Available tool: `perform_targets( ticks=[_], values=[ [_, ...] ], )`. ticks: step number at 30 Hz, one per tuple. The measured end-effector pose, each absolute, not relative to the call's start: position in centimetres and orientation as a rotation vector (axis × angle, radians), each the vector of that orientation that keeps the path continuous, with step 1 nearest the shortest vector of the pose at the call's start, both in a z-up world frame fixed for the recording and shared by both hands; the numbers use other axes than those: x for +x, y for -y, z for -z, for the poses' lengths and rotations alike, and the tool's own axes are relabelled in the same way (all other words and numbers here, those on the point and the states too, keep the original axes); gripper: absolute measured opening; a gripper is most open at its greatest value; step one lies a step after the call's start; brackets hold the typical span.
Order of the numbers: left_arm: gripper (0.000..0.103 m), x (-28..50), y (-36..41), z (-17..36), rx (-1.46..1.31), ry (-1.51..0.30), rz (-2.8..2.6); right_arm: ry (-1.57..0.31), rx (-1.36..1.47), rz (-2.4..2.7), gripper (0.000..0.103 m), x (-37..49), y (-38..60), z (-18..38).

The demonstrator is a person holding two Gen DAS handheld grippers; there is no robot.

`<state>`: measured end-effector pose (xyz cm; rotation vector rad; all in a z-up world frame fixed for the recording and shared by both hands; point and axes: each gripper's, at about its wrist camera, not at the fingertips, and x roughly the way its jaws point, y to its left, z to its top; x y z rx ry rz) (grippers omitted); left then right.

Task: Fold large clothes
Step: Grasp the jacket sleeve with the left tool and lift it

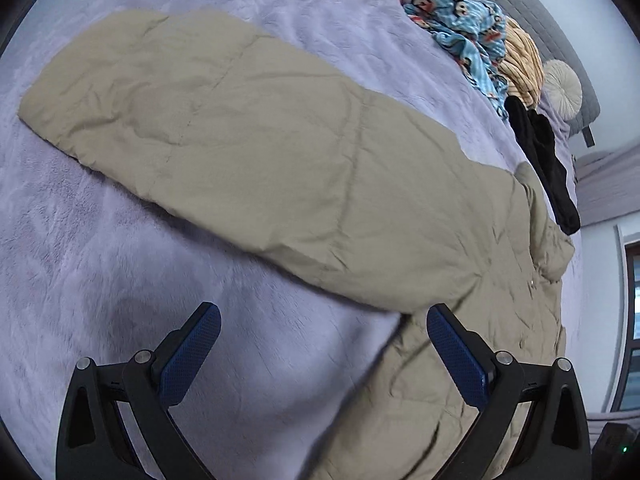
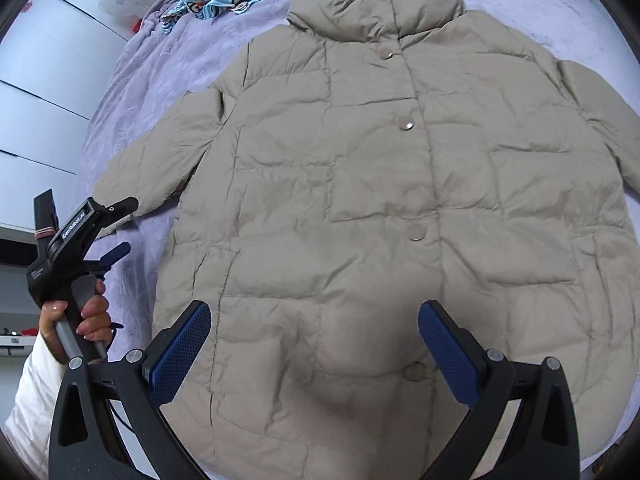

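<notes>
Jacket (image 2: 360,200) flat, front up, on bed (image 1: 120,280) | left gripper (image 1: 324,332) jaws wide, empty, near sleeve | right gripper (image 2: 314,330) jaws wide, empty, over hem

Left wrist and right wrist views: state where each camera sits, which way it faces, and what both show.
Left wrist: sits behind the open left gripper, low over the bed, facing along the beige coat's sleeve.
Right wrist: sits behind the open right gripper, above the coat's hem, facing its collar; the left hand shows holding its gripper.
Shared: coat, bed, blue patterned cloth, black garment.
</notes>
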<state>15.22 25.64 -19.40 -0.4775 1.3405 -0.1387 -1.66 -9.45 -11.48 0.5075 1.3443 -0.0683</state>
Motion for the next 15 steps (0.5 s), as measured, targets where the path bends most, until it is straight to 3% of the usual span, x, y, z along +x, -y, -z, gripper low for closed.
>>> perform_targets(
  ticks=[12, 14, 15],
  values=[
    [0.101, 24.4, -32.9, 22.0, -0.667, -1.158, 0.064, -1.246, 0.495, 0.034, 0.103, 4.2, 7.0, 13.7],
    [0.072, 25.1, -33.2, 22.5, -0.651, -1.183, 0.034, -1.233, 0.491, 0.002, 0.103, 5.7, 6.4, 13.9],
    [0.064, 25.1, -33.2, 22.6, -0.628, -1.191, 0.029, -1.225, 0.489, -0.010, 0.103, 6.5, 6.0, 14.0]
  ],
)
